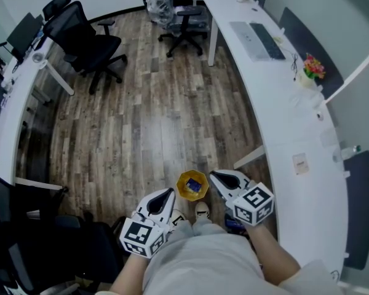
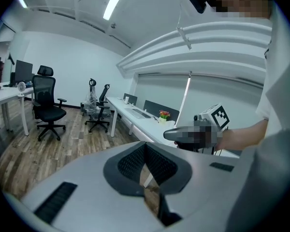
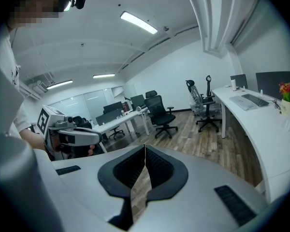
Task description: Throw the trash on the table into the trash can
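Well, over at the left the left gripper [image 1: 166, 195] is hanging low in front of the person. Its jaws are pressing flat against each other with nothing caught between them.

Just right of it, the yellow trash can [image 1: 180, 187] is standing on the wood floor [image 1: 141, 121] between the two grippers, and a blue scrap [image 1: 194, 186] is already lying inside it.

Right of the can, the right gripper [image 1: 215, 177] is pointing out over the floor. Its jaws are likewise clenched tight on empty air, so neither tool is carrying anything.

Farther right, the long white table [image 1: 307, 201] is running along the wall. A small pale slip [image 1: 300, 163] is lying flat on it, well apart from both grippers. Whether that slip is the trash I cannot tell, but it is looking like the likeliest piece left.

If so, it is probably going to handle as something very light, thin and limp. Lying flush with the tabletop, it is offering no height to pinch. I would be opening the right jaws and taking it at a short edge or a raised corner, perhaps after sliding it toward the table's rim.
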Demonstrator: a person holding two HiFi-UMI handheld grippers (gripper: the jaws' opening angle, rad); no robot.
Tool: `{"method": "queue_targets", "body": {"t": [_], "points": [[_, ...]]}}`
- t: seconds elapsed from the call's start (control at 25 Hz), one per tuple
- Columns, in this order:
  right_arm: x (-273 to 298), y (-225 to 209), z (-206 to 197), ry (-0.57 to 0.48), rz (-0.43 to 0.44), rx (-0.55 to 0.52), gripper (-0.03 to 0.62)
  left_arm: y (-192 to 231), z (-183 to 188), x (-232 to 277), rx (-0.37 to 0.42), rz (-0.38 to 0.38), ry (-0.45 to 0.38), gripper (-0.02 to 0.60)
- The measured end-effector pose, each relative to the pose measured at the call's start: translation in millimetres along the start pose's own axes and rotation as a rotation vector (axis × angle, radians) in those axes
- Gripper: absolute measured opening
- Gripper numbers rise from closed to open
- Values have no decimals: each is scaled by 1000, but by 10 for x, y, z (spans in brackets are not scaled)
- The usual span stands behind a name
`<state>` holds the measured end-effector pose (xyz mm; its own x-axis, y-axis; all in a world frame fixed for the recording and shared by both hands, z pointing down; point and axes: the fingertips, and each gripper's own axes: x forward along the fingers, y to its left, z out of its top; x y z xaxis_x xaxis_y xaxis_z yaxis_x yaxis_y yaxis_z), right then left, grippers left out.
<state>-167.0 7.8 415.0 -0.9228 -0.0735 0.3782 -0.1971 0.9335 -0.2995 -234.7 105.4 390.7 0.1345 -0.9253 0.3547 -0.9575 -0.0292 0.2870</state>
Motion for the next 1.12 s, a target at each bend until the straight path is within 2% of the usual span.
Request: {"method": "queue_targets", "body": {"t": [0.28, 0.56, 0.8, 1.12], "points": [[-47, -37, 1, -7, -24, 12, 34, 52, 16, -11, -6, 8, -4, 2], [-242, -182, -49, -28, -91, 43, 34, -13, 2, 147, 0, -46, 16, 1], [-719, -446, -220, -66, -250, 100, 34, -362, -50, 494, 59, -204, 66, 2], [-1858, -804, -659, -111, -584, 196, 34, -1081, -69, 976, 161, -472, 143, 2]]}}
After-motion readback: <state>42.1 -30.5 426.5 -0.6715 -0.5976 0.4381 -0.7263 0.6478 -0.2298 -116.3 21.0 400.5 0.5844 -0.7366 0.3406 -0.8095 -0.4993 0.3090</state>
